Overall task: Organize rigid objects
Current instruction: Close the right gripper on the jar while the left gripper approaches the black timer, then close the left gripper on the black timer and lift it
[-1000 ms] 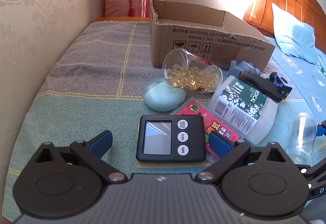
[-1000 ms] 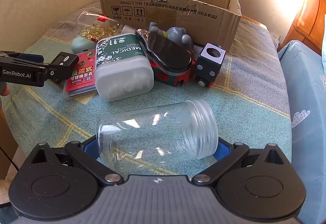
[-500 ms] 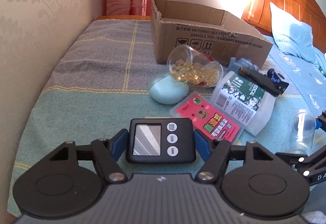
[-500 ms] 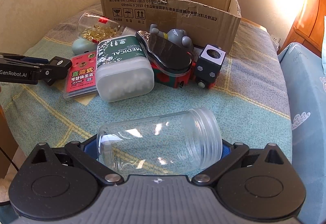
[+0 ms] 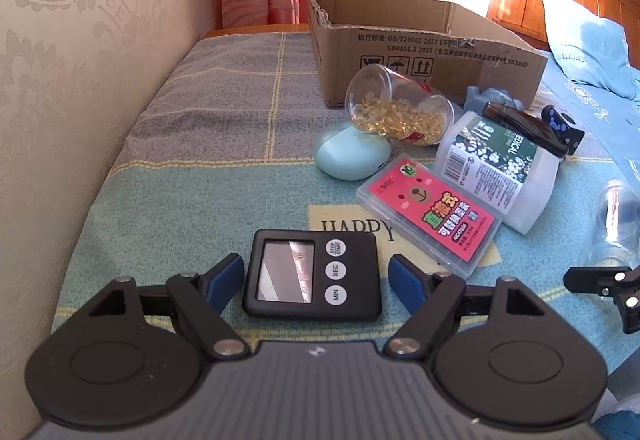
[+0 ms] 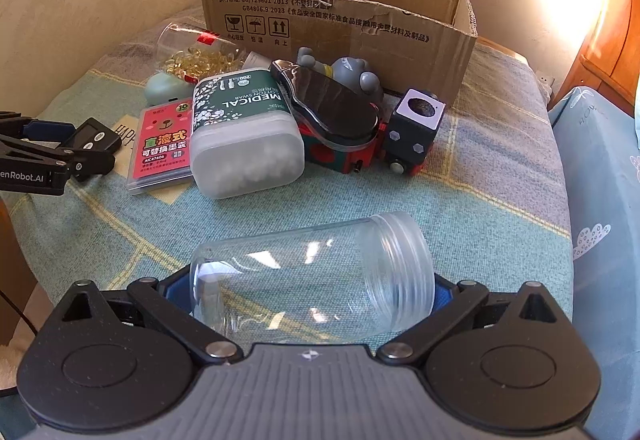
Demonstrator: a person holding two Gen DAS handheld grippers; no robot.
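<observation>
My left claw (image 5: 316, 282), just spreading, straddles the timer (image 5: 312, 274) without touching it near the table's front-left edge, long axis across the gap, while my right claw (image 6: 314, 300) pinches the clear jar (image 6: 312, 280) lengthwise, the cardboard box (image 6: 340, 23) lying straight ahead.

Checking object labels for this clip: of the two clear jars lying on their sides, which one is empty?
The clear jar between the right gripper's fingers is empty. The other jar, by the cardboard box, holds golden capsules.
</observation>
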